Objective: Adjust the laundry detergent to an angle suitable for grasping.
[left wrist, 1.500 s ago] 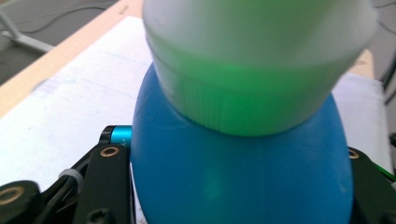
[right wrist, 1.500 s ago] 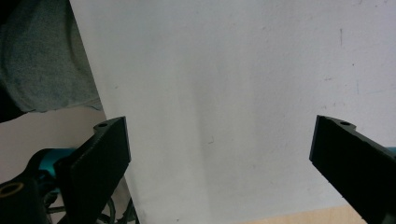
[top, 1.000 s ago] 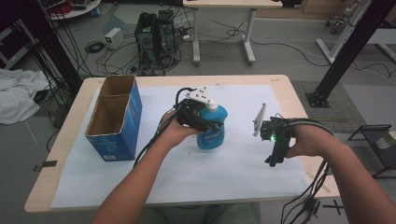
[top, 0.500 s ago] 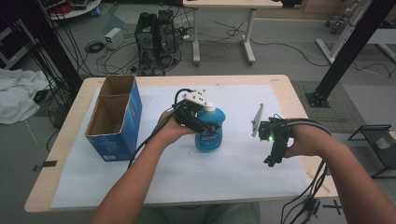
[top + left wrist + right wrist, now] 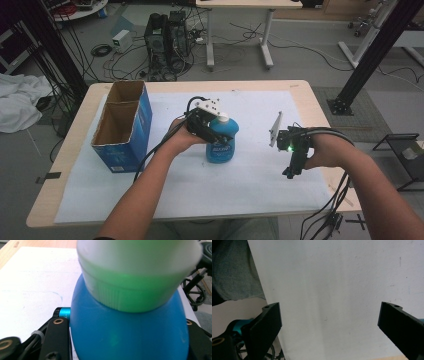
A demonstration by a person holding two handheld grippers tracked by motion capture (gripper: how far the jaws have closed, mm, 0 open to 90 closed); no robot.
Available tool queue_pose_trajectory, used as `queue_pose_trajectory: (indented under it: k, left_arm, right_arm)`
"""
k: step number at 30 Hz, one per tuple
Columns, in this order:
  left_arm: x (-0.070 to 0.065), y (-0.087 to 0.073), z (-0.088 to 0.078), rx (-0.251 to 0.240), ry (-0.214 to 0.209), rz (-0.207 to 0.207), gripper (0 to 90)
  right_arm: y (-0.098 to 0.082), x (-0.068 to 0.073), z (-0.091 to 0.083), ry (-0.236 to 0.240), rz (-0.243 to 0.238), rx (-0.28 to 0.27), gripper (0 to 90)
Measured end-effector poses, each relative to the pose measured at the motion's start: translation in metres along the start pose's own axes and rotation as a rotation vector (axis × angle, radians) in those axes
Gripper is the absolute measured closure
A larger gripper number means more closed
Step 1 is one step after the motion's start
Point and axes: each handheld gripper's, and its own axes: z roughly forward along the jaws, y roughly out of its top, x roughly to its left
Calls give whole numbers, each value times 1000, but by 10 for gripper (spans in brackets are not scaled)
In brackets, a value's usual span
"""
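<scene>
Left gripper (image 5: 212,131) clamps the blue bottle (image 5: 221,145) high on its shoulder, just under the white cap (image 5: 130,277); jaws tight on both sides. Bottle stands upright near the middle of the table's white sheet (image 5: 200,185), right of the open cardboard box (image 5: 122,130) by the left edge. Right gripper (image 5: 295,162) hangs near the right edge, jaws wide apart, holding nothing. Risks: the rounded shoulder may slip from the jaws if lifted quickly; a high grip lets the body swing; the bottle could clip the box wall going in.
</scene>
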Motion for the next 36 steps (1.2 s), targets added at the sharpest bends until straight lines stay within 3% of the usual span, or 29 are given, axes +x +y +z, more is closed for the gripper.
queue_pose_trajectory:
  k: [2, 3, 6, 7, 9, 10, 14, 15, 17, 18, 21, 22, 23, 27, 30, 33, 36]
  left_arm:
    - [2, -1, -2, 14, -5, 12, 447]
    - [1, -1, -1, -9, -15, -8, 447]
    - [4, -2, -3, 3, -32, 22, 447]
    - [3, -3, -1, -22, -39, 5, 447]
    - [3, -5, -1, -23, -47, -5, 447]
    - [5, -5, -2, -1, -46, 20, 447]
    - [5, -8, 0, -36, -62, -25, 447]
    - [7, -8, -2, -20, -62, 2, 447]
    - [8, -9, -1, -32, -64, -10, 447]
    - [9, -9, -2, -23, -69, -3, 447]
    - [10, -10, -1, -21, -69, -1, 447]
    - [10, -11, 0, -25, -70, -1, 447]
    - [10, -11, 0, -33, -72, -5, 447]
    - [11, -11, -1, -24, -71, 21, 447]
    - [9, -11, 0, -36, -67, 4, 447]
    - [10, -11, 0, -25, -66, 12, 445]
    - [8, -10, 0, -4, -64, 27, 439]
  right_arm:
    - [0, 0, 0, 0, -5, 2, 41]
    - [1, 1, 0, 1, 10, 0, 41]
    - [1, 0, 1, 0, 0, 2, 41]
    - [2, 1, 1, 4, 17, 0, 41]
    - [2, 1, 1, 3, 7, -1, 41]
    - [2, 0, 2, -1, -4, 0, 41]
    - [3, 1, 1, 1, -8, 6, 41]
    - [2, 1, 1, 2, -6, 1, 41]
    - [2, 2, 1, 1, 12, -3, 41]
    - [1, 0, 0, -1, -12, 6, 41]
    - [1, 1, 1, -1, -9, 4, 41]
    - [2, 3, 1, 1, 17, -3, 41]
    - [2, 2, 1, 3, 11, -4, 41]
    - [2, 2, 2, 3, 13, -2, 41]
    - [1, 3, 2, 2, 11, -1, 41]
    - [0, 1, 1, -3, -11, 4, 41]
    - [0, 3, 1, -1, 13, -4, 41]
